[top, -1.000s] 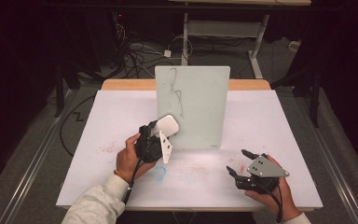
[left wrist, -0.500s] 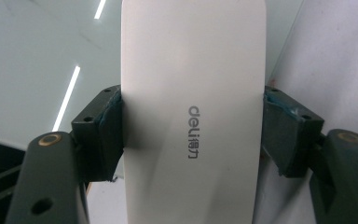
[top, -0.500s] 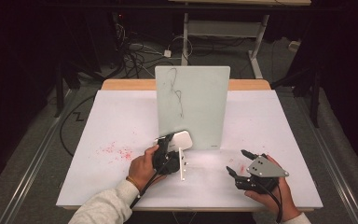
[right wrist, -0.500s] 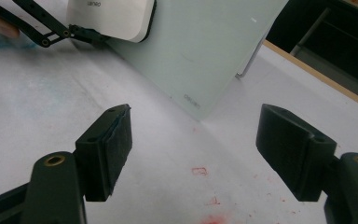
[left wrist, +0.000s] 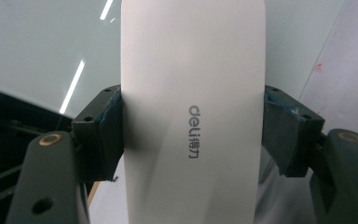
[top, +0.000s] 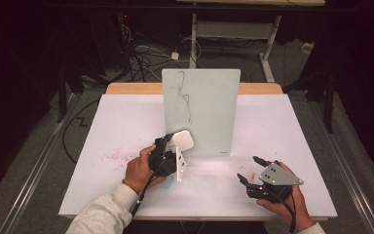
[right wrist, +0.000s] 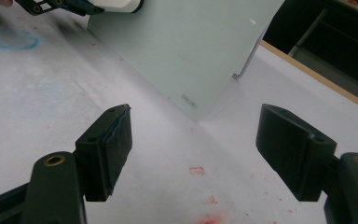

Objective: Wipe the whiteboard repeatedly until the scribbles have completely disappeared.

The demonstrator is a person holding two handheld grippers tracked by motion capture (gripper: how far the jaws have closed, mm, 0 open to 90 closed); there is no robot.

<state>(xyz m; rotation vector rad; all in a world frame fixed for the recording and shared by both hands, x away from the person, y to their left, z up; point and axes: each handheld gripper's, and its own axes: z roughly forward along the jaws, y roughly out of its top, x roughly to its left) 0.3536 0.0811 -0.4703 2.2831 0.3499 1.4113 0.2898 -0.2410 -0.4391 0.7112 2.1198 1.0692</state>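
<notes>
A pale green glass writing board (top: 209,122) stands upright in the middle of the table, with a dark scribble (top: 184,95) on its upper left. My left gripper (top: 177,147) is shut on a white "deli" board eraser (top: 183,140) at the board's lower left corner. In the left gripper view the eraser (left wrist: 193,112) is clamped between both pads (left wrist: 108,135), facing the board (left wrist: 37,46). My right gripper (top: 248,168) rests low on the table to the right, open, with nothing between its fingers (right wrist: 114,144). From there the board (right wrist: 182,46) lies ahead.
The white table sheet (top: 292,136) carries red smudges (top: 114,155) at the left and red marks (right wrist: 200,172) near my right gripper. A faint blue ring (right wrist: 9,41) lies near the left hand. A wooden strip (top: 131,88) borders the far side; cables lie on the floor behind.
My left gripper has carried the eraser right and down along the board's lower left, then eased back slightly. The right gripper has stayed put, still open.
</notes>
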